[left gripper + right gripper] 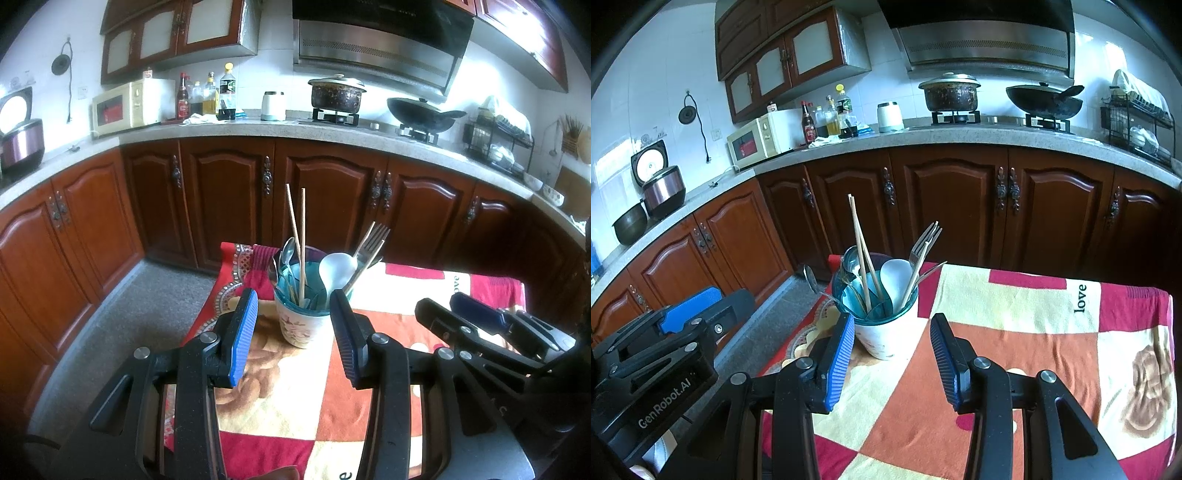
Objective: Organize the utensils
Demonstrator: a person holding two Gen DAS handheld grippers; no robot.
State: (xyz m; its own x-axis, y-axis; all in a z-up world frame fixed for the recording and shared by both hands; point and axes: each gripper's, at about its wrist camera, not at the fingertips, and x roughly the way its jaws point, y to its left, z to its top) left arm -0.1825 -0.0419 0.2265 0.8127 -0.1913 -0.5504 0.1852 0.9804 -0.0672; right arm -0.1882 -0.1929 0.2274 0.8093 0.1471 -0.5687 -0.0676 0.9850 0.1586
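A white floral utensil cup [301, 326] with a teal rim stands on the patterned tablecloth [295, 387]. It holds two chopsticks [302, 236], forks [373, 240], metal spoons and a white rice paddle [336, 269]. My left gripper [293, 306] is open and empty, just in front of the cup. My right gripper [892, 328] is open and empty, its left finger close beside the cup [886, 336]. The chopsticks [860, 251], forks [923, 243] and the tablecloth [997, 332] also show in the right wrist view. Each gripper shows in the other's view, the right one [443, 306] and the left one [701, 306].
The table stands in a kitchen. Behind it run brown cabinets [229, 199] under a stone counter [258, 129] with a microwave [129, 105], bottles, a pot [336, 96] and a wok [421, 114]. A grey floor [147, 295] lies left of the table.
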